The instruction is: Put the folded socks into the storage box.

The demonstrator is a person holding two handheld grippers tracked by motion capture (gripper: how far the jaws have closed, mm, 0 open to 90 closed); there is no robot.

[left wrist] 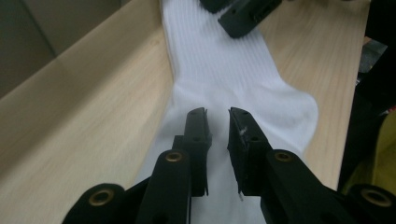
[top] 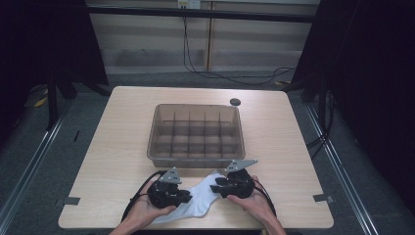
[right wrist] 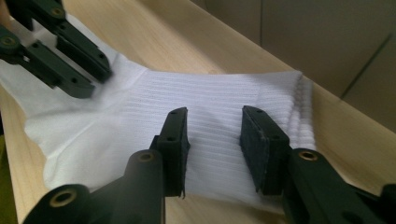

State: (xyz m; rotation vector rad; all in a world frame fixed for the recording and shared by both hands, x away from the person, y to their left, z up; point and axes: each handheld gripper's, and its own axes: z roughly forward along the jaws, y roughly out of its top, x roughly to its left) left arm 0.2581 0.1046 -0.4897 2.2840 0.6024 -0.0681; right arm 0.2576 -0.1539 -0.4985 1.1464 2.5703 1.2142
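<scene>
A white ribbed sock lies flat near the table's front edge, between my two grippers. My left gripper hovers low over its foot part. Its jaws stand a narrow gap apart, with only sock beneath them. My right gripper is over the ribbed cuff end, jaws wider apart and nothing pinched between them. The two grippers point toward each other along the sock. The right gripper's fingers rest at the far cuff in the left gripper view. The left gripper's fingers show at the upper left in the right gripper view.
A clear brown plastic organizer box with several divided compartments stands in the middle of the wooden table, just behind the sock. A small black disc lies behind the box. The table's front edge runs right under the hands.
</scene>
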